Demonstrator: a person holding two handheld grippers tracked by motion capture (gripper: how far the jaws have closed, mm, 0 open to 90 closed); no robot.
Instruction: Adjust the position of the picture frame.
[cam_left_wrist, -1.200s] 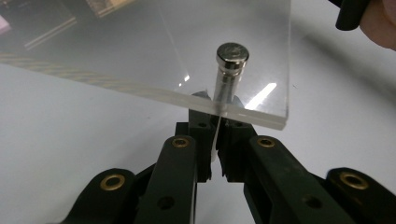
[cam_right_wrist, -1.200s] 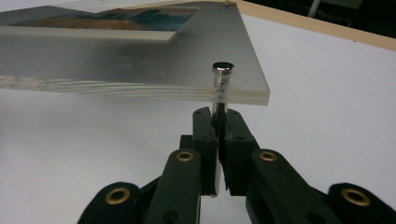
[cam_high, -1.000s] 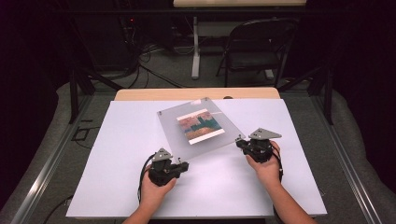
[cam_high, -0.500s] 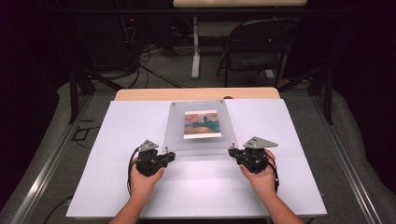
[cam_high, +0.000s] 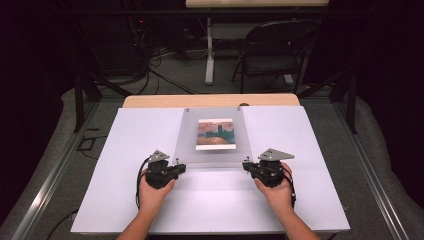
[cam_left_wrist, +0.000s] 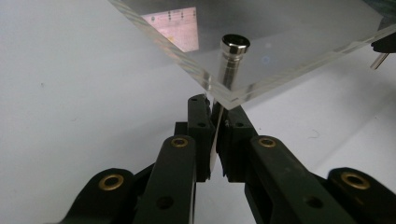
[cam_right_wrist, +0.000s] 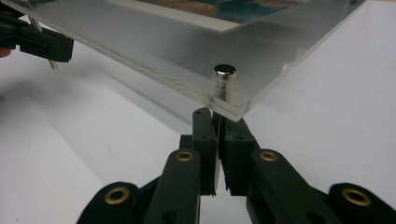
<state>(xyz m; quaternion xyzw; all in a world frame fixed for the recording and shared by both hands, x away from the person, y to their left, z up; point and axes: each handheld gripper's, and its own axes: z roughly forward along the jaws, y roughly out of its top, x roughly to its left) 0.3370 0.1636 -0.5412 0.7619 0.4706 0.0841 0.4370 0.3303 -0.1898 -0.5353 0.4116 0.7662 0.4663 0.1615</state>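
A lab or recording studio is suggested by a white-covered table (cam_high: 125, 200) set among dark curtained surroundings, with cables (cam_high: 160, 65) strewn on the grey floor beyond its far edge, a folding chair (cam_high: 272, 50) and metal frame rails (cam_high: 50, 175) alongside.

One camera looks down from above the acrylic frame (cam_high: 212, 137); two gripper cameras sit close under its near corners.

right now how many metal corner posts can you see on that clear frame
4. One at each corner of the clear frame: near left post by the left gripper, near right post by the right gripper, and two at the far corners.
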